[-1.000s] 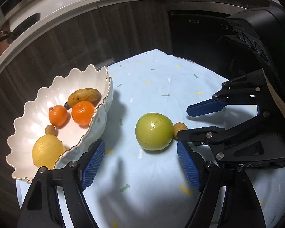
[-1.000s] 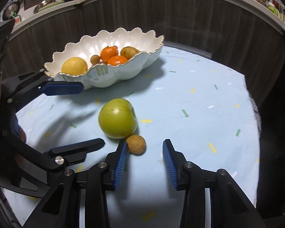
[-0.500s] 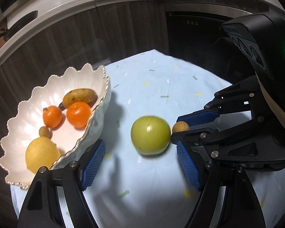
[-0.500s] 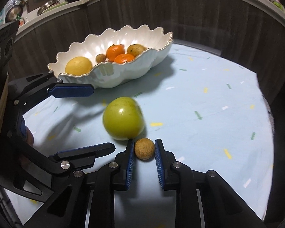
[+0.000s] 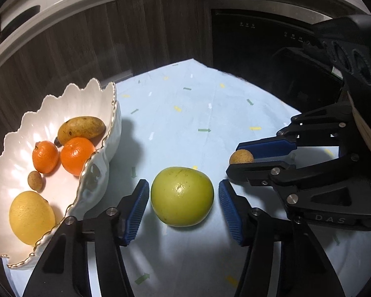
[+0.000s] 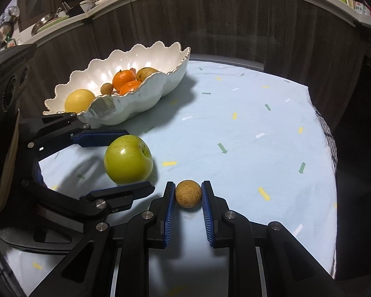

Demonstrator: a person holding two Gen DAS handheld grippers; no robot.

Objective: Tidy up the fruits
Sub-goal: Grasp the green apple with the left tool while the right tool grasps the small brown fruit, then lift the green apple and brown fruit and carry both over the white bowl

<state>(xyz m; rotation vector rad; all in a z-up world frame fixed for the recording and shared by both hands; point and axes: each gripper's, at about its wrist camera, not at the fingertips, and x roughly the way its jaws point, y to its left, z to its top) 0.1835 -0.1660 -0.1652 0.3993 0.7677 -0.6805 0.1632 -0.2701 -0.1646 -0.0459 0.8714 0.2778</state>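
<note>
Two fruits: green apple (image 5: 182, 196) between left gripper (image 5: 183, 206) pads, untouched.

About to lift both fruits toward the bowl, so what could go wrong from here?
1. The left claw has been closing around the green apple, but gaps still show beside both pads; lifting now could roll it away.
2. The right claw pinches the small brown fruit near the pad tips, so it may pop out.
3. The claws sit close together and could bump near the bowl.
</note>
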